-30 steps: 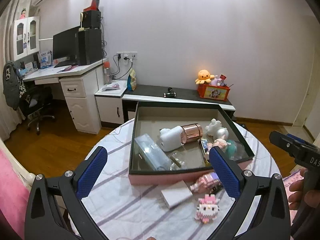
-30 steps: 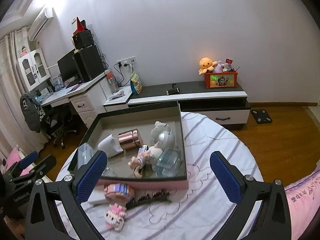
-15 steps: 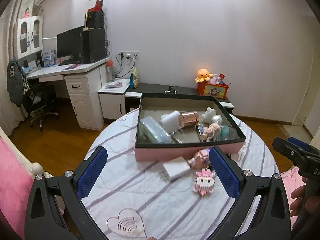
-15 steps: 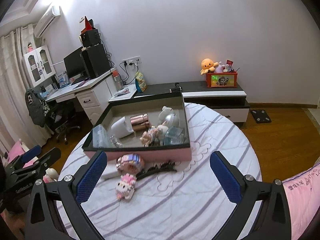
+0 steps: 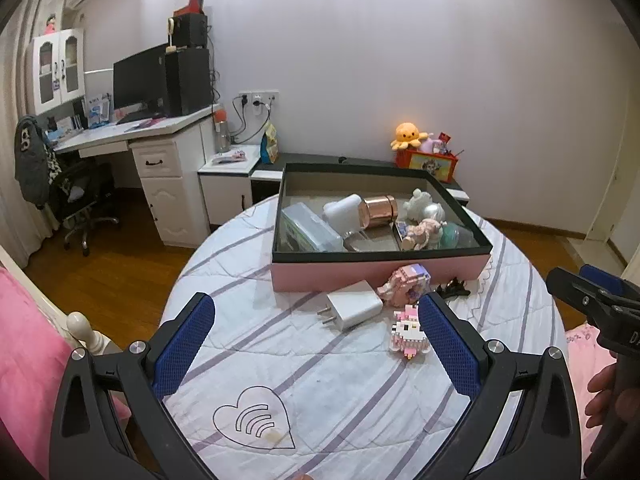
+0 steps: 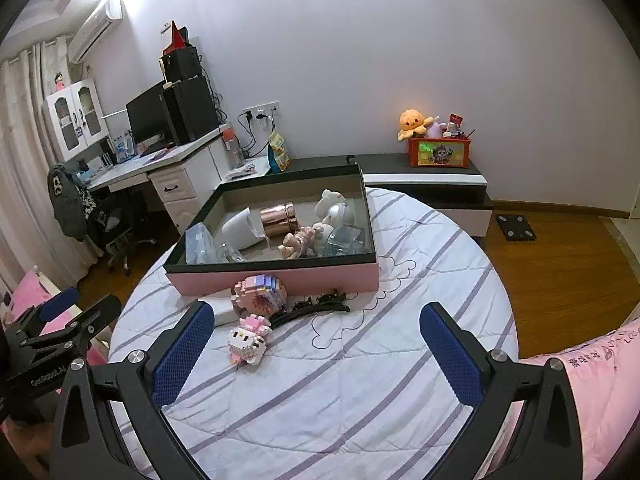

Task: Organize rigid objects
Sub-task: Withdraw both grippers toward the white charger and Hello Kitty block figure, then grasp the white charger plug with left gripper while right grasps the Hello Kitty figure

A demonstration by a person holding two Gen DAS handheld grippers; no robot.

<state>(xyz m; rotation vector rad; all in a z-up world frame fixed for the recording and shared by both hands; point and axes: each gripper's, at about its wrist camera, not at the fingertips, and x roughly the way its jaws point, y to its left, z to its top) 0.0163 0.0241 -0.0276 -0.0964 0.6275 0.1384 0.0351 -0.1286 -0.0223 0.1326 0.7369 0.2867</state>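
A pink box with a black rim (image 5: 380, 270) (image 6: 280, 278) sits on the round striped table and holds a rose-gold can (image 5: 378, 210), a white item, clear cases and small figures. In front of it lie a white charger (image 5: 354, 308), a pink block house (image 5: 406, 286) (image 6: 260, 294), a pink-and-white block cat (image 5: 408, 332) (image 6: 248, 340) and a black hair clip (image 6: 316, 306). My left gripper (image 5: 316, 346) is open and empty, above the near table. My right gripper (image 6: 316, 354) is open and empty, also back from the objects.
The table (image 6: 360, 380) has a striped cloth with a heart print (image 5: 252, 420). Behind it stand a white desk with a monitor (image 5: 140, 80), an office chair (image 5: 80, 196), and a low cabinet with an orange plush (image 6: 414, 122). Pink bedding (image 6: 592, 380) lies at the right.
Both grippers have pulled back and up from the box; the box and the loose items now appear farther away. Both stay open and empty.
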